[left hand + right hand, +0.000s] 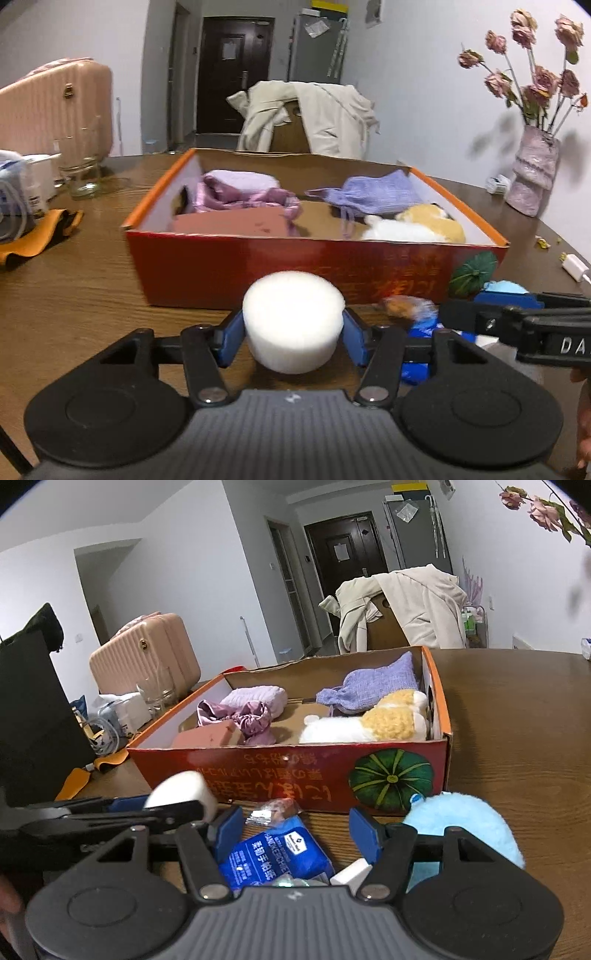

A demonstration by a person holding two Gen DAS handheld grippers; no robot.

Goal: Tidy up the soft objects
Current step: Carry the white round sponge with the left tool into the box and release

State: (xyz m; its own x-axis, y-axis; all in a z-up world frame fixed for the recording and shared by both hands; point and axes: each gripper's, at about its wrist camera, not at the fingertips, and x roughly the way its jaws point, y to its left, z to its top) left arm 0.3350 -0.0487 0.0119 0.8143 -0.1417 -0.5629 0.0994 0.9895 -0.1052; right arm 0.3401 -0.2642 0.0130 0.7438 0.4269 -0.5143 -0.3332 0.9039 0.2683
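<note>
A white foam cylinder [293,321] sits between the blue pads of my left gripper [293,334], which press on its sides just in front of the red cardboard box [258,273]. The box holds a pink cloth [243,192], a brown block [229,223], a purple knit pouch [373,192] and a white-and-yellow plush [417,223]. My right gripper [295,834] stands open over a blue tissue pack [273,853], with a gap at its right pad. A light blue plush [461,827] lies to its right, and a small snack wrapper [275,810] lies near the box.
A vase of dried roses [532,177] stands at the right on the wooden table [74,295]. A glass [83,173], an orange cloth [40,236] and bottles lie at the left. A white charger [574,266] is near the right edge. A chair draped with a jacket [314,114] stands behind the box.
</note>
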